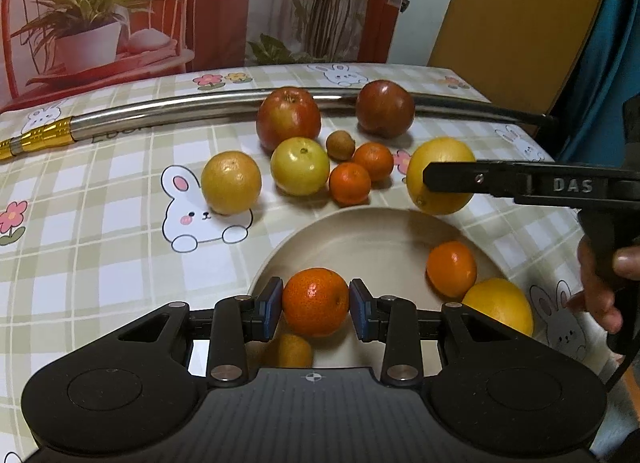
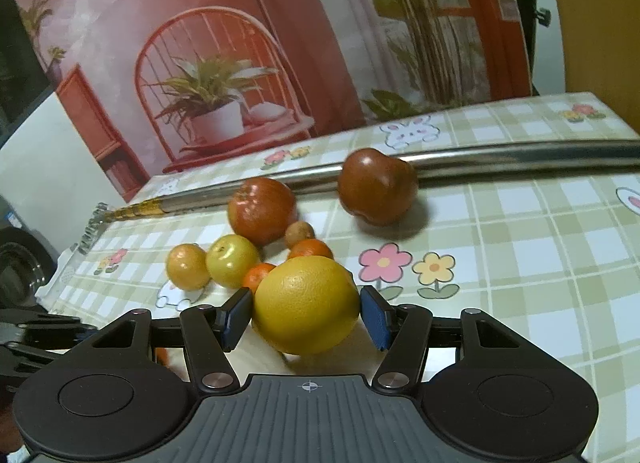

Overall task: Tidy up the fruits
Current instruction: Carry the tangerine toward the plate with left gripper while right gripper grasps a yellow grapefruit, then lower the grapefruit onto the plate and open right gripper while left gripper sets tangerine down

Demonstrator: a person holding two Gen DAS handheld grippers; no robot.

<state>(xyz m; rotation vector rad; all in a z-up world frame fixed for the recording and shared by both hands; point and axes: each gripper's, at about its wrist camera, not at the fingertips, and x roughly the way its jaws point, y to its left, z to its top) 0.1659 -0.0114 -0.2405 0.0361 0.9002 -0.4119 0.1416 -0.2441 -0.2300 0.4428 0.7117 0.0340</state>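
Observation:
My left gripper (image 1: 316,305) is shut on a small mandarin (image 1: 316,291), held over a beige bowl (image 1: 360,231). In the bowl lie an orange (image 1: 451,269), a yellow citrus (image 1: 500,305) and a small orange fruit (image 1: 294,351) half hidden under my fingers. My right gripper (image 2: 306,305) has both blue pads against a large yellow citrus (image 2: 306,295) just beyond the bowl's far rim. In the left wrist view this citrus (image 1: 440,151) is crossed by one black finger (image 1: 452,179). Whether it rests on the cloth, I cannot tell.
Loose on the checked tablecloth (image 1: 100,223) are a red apple (image 1: 288,119), a dark apple (image 1: 385,108), two yellow fruits (image 1: 300,171) (image 1: 231,182), two mandarins (image 1: 350,183) (image 1: 374,161) and a small brown fruit (image 1: 340,145). A steel pole (image 1: 180,109) lies behind them. A hand (image 1: 600,287) grips the right handle.

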